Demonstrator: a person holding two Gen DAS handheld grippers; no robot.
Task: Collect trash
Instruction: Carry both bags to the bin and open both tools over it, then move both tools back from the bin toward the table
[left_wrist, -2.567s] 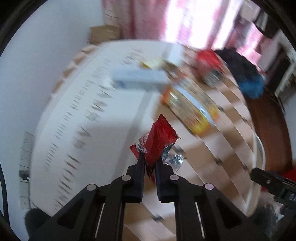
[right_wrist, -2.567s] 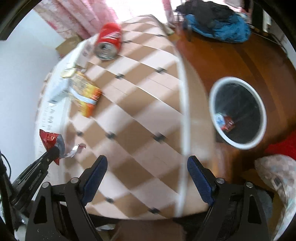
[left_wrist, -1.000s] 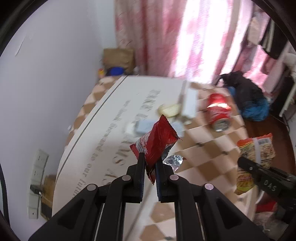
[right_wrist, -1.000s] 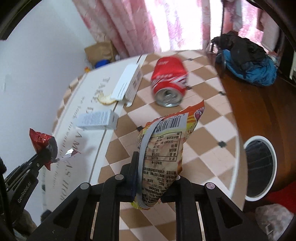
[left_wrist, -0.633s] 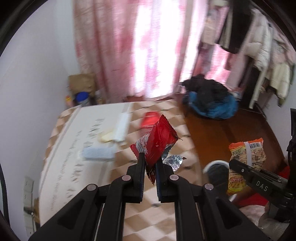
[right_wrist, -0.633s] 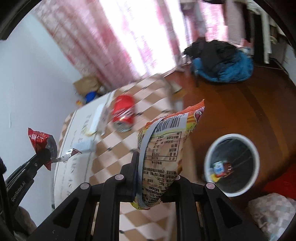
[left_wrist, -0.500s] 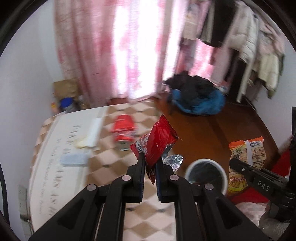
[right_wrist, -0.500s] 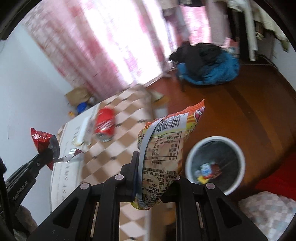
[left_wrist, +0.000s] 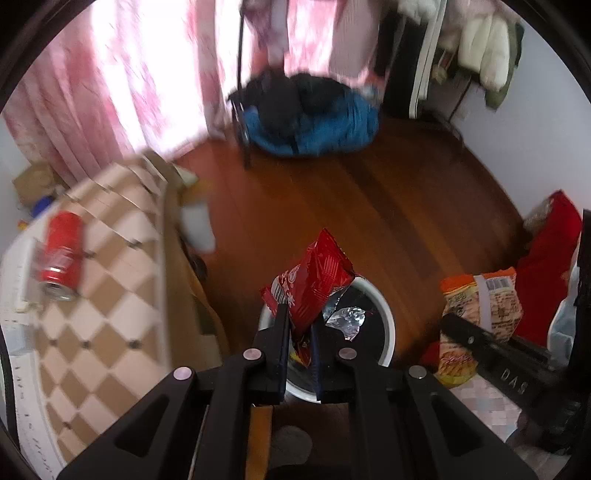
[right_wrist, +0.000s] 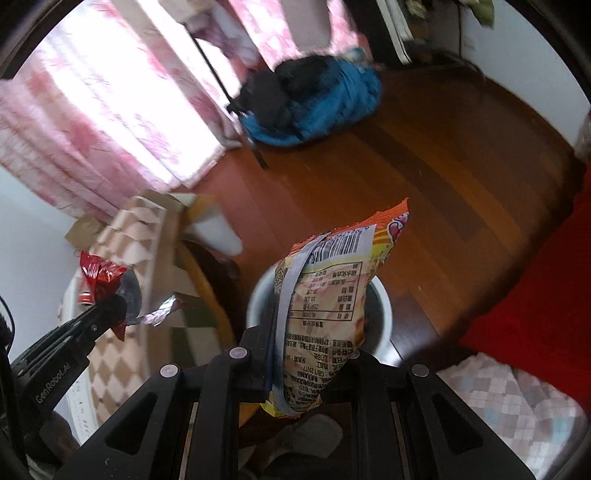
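Left wrist view: lines run from the left edge to the right.
Soda can: red, lying on its side on the checkered table, far to the left of the left gripper and blurred.
Left gripper: jaws nearly together, pinching a red wrapper by its lower end; the wrapper stands up between the fingers, with a scrap of silver foil hanging at its right side.
Trash bin: white round rim, dark inside, on the wooden floor straight ahead of and below the left gripper; the wrapper overlaps its rim in this view.
Noodle packet: orange and yellow, seen to the right of the left gripper, gripped at the tip of the other tool.
Right wrist view: same order.
Left gripper again: at the left, wrapper at its tip, over the table edge.
Right gripper: jaws closed tight on the noodle packet, which stands upright between the fingers, barcode near the top.
Bin: directly behind and beneath the packet, its rim showing on both sides.
Blue and black bundle: on the floor far ahead of both grippers.
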